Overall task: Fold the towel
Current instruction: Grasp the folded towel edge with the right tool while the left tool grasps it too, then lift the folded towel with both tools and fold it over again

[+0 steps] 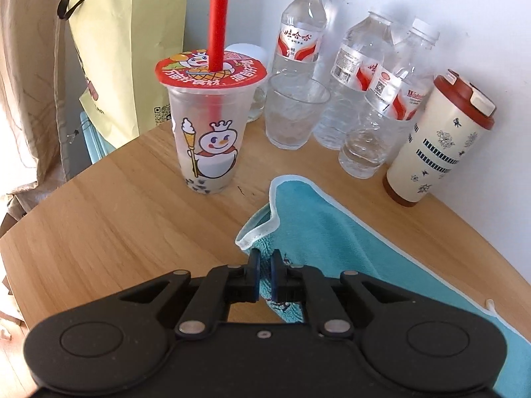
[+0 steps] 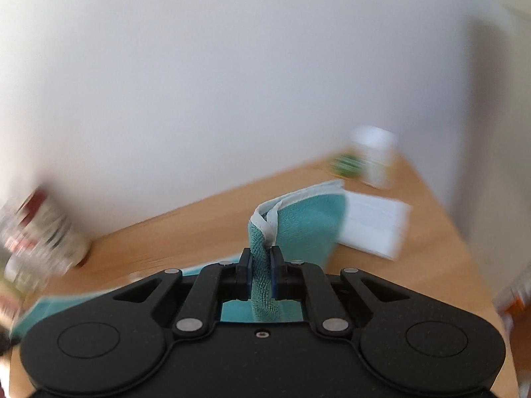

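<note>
A teal towel with a pale hem lies on the wooden table. In the left wrist view my left gripper is shut on the towel's near-left corner, whose hem curls up in front of the fingertips. In the right wrist view, which is blurred by motion, my right gripper is shut on another corner of the towel, lifted off the table so the cloth stands up between the fingers and drapes to the right.
Behind the towel stand a bubble tea cup with a red straw, a glass, several water bottles and a cream tumbler. A yellow paper bag leans at left. A white folded cloth and white jar sit at the far right.
</note>
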The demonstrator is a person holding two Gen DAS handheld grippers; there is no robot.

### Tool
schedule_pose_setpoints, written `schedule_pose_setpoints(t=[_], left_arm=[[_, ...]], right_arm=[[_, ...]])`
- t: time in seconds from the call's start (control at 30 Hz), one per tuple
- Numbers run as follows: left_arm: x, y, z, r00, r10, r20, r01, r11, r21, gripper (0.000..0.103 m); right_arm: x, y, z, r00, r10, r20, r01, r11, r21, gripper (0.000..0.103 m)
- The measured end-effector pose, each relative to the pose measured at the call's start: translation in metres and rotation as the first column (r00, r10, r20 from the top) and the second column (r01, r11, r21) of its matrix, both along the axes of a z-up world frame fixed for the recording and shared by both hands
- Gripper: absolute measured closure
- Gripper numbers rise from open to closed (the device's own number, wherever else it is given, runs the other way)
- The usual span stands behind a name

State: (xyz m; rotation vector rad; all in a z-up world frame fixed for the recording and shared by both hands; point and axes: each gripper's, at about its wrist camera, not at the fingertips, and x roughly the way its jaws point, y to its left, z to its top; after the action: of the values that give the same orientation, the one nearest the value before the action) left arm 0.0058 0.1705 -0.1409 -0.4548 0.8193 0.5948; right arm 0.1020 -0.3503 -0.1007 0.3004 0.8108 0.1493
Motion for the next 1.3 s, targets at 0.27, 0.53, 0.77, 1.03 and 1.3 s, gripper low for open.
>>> schedule_pose_setpoints(t=[0.27,0.53,0.77,1.03,1.3], left_arm=[[-0.003,-0.002,0.0,0.999,-0.046,-0.002,0.046,0.999,0.023,0.098],[-0.005,-0.002,0.009,0.996,-0.087,0.019,0.086,0.996,0.039,0.098],[-0.005,-0.009,0.02,0.988,-0.143,0.051,0.138,0.987,0.086,0.098],[0.004,-0.033,0.037,0.96,-0.263,0.095,0.246,0.956,0.159,0.098],[0.015,-0.069,0.059,0.901,-0.408,0.148,0.37,0.9,0.23,0.098]], right_arm=[[0.028,0.148,0.004,0.892,0.447,0.067,-0.445,0.895,-0.043,0.093],[0.003,0.26,-0.047,0.717,0.695,-0.055,-0.696,0.71,-0.109,0.094],[-0.008,0.256,-0.072,0.715,0.688,-0.125,-0.7,0.703,-0.126,0.094],[-0.013,0.271,-0.083,0.68,0.718,-0.147,-0.733,0.667,-0.135,0.094],[-0.025,0.274,-0.093,0.657,0.735,-0.168,-0.753,0.63,-0.189,0.094]])
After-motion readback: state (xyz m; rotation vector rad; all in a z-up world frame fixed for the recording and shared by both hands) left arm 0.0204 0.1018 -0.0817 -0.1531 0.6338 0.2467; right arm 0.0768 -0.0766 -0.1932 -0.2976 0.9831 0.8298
